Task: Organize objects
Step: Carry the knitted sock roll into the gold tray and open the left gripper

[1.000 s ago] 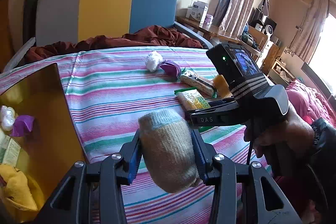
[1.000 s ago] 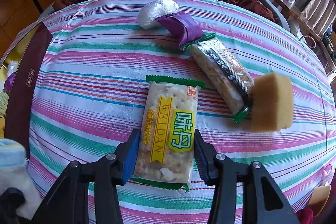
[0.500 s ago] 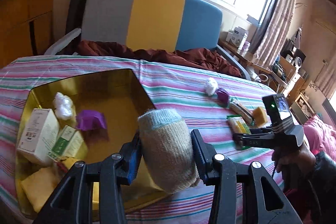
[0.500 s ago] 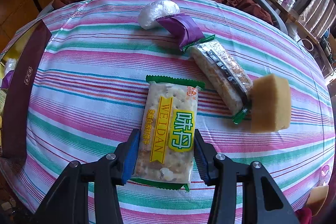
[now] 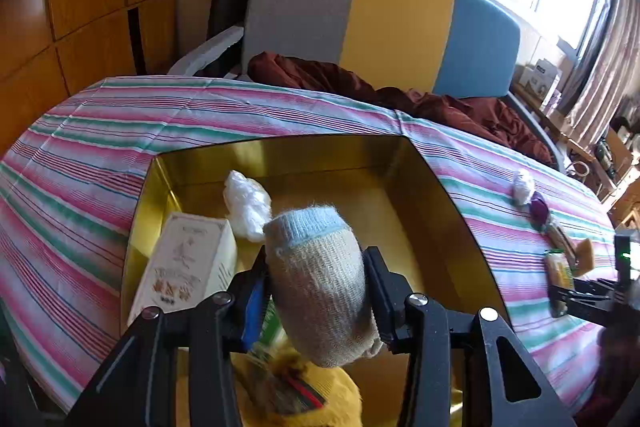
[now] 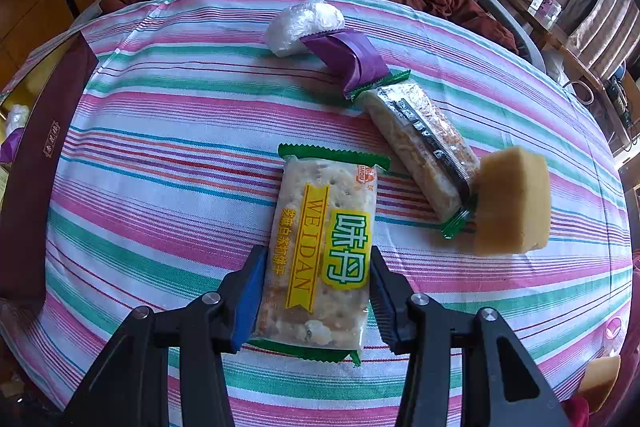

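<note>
Left gripper (image 5: 318, 291) tilted over gold box (image 5: 440, 195), fingers clamping sock (image 5: 320, 287); right gripper's (image 6: 316, 293) clamp cracker packet (image 6: 320, 251)

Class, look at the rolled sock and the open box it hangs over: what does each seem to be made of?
Sock: knitted yarn, likely wool or cotton; fuzzy, ribbed stitches, matte beige with a blue cuff. Box: probably metal tin or foil-lined card; its gold walls shine and reflect like a mirror.

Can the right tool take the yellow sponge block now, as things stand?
Probably not yet. The right tool is shut on the green-edged cracker packet, so it has no free grip. The yellow sponge block itself lies uncovered on the striped cloth.
</note>
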Motion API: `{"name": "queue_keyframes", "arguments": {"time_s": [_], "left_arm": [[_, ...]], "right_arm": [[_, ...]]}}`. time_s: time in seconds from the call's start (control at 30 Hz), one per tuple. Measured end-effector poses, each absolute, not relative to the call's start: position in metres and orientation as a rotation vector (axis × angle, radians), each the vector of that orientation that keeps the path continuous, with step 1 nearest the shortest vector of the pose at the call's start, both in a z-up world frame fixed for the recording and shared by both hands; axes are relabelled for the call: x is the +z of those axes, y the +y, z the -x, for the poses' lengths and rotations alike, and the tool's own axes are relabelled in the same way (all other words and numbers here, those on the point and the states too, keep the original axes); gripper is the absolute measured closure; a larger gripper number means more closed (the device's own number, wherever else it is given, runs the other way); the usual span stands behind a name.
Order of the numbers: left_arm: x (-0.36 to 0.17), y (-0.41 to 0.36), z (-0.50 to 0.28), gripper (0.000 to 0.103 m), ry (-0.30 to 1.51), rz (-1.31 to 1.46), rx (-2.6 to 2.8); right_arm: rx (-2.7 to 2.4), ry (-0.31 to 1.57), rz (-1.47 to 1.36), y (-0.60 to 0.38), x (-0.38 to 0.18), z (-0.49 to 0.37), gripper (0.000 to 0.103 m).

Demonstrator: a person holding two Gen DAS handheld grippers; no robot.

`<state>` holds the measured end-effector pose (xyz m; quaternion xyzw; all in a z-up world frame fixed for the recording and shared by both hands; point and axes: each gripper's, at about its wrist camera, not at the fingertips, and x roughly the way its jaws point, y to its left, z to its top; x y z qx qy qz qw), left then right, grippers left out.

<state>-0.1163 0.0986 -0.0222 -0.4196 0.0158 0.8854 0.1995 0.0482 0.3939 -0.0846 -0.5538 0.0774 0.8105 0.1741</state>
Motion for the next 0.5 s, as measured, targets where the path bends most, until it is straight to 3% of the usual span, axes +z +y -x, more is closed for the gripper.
{"name": "queue_keyframes", "arguments": {"time_s": [0.33, 0.5], "left_arm": [[-0.044, 0.1, 0.172, 0.057, 0.063, 1.283, 2.481], [-0.047, 0.099, 0.177, 0.052, 0.079, 1.29, 2.475]], "right_arm": [[2.298, 0.209, 1.57, 0.395, -0.085, -0.045, 0.054], [2.297, 0.208, 1.569, 0.394, -0.085, -0.046, 0.054]]}}
